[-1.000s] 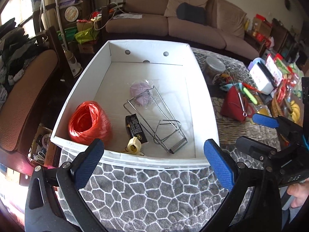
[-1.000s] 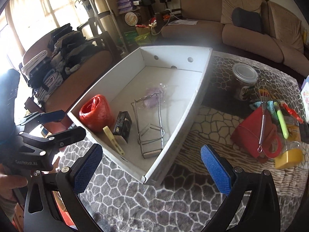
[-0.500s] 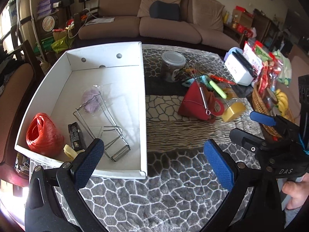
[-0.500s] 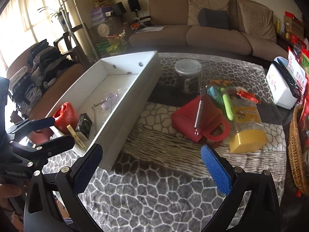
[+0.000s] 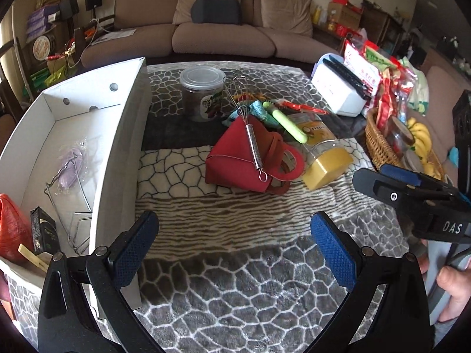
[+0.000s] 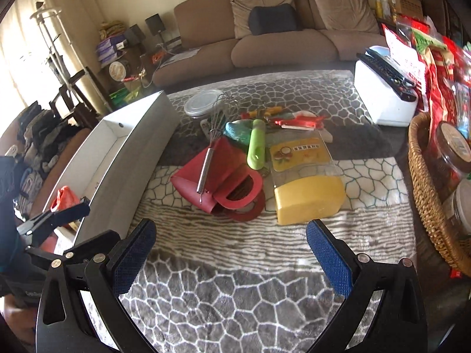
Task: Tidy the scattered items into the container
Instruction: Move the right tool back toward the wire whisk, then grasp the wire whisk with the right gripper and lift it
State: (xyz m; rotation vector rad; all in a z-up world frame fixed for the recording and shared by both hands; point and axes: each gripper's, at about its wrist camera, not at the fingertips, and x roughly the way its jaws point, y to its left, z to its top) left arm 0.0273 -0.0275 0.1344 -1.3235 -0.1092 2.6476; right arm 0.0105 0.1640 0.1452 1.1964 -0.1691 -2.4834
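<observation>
Several scattered items, a red pouch with a whisk lying on it and a yellow-lidded jar just beside, now sit centred ahead of us; a second ago the white box filled both views. The box has slid to our left edge. Our left gripper and right gripper hover spread and hold nothing, with bare patterned blanket on the desk between us and the pile.

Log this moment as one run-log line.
left tongs: open, empty | right tongs: open, empty | white cardboard box: holds orange twine ball | red pouch under metal whisk: outside box
</observation>
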